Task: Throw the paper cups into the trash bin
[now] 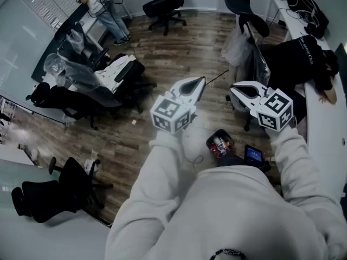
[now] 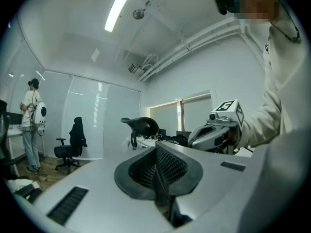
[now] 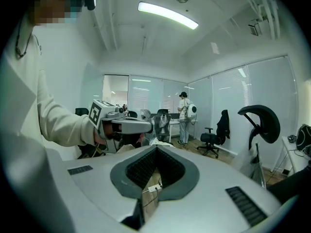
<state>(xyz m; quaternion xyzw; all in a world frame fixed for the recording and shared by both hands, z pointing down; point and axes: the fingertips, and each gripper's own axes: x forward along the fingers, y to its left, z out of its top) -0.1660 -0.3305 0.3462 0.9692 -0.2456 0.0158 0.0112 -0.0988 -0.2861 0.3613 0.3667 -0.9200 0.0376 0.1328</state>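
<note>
The left hand-held gripper (image 1: pixel 200 82) and right hand-held gripper (image 1: pixel 234 89) both have their jaws pressed together on nothing. No paper cup shows in any view. The likely bin (image 1: pixel 219 143) sits low by the person's body, so a blind drop may miss.

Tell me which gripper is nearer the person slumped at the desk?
Right. The right gripper hangs beside that person; the left gripper is farther off, over open floor.
</note>
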